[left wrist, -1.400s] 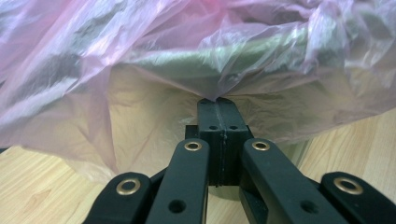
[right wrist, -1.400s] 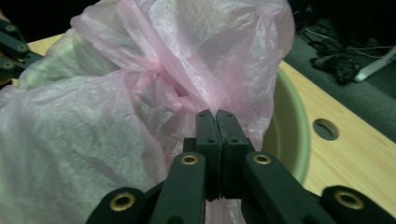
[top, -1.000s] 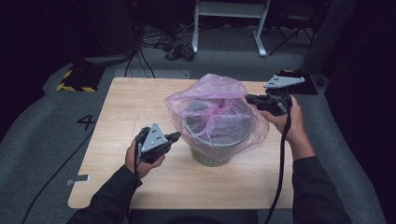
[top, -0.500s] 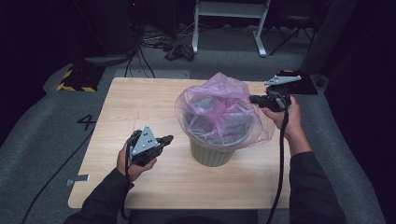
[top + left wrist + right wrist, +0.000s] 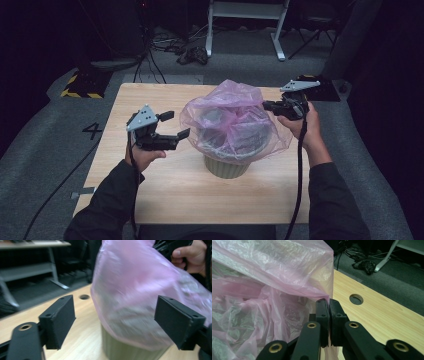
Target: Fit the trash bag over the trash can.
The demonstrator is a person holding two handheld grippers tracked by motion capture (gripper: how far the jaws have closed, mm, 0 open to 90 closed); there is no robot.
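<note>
A translucent pink plastic bag (image 5: 232,120) billows over a pale green bin (image 5: 227,167) that stands in the middle of the wooden table (image 5: 150,200). My right gripper (image 5: 267,106) is at the bag's right side, its jaws shut on the film's edge; in the right gripper view, my right gripper (image 5: 329,305) pinches the bag (image 5: 267,277) at a corner fold. My left gripper (image 5: 177,124) hovers just left of the bag. Its jaws have just been opening and stand wide apart. In the left gripper view, the bag (image 5: 135,290) and bin (image 5: 120,347) lie ahead of my left gripper (image 5: 115,320), untouched.
A round hole (image 5: 356,299) pierces the tabletop near the right gripper. Beyond the far edge are a white desk frame (image 5: 245,20) and tangled cables (image 5: 192,52) on the floor. A black-and-yellow striped block (image 5: 80,85) lies on the floor at far left.
My left gripper was shut low beside the bag's left side. It has since risen and opened wide. The bag's left side has drawn in. The right gripper has kept its pinch.
</note>
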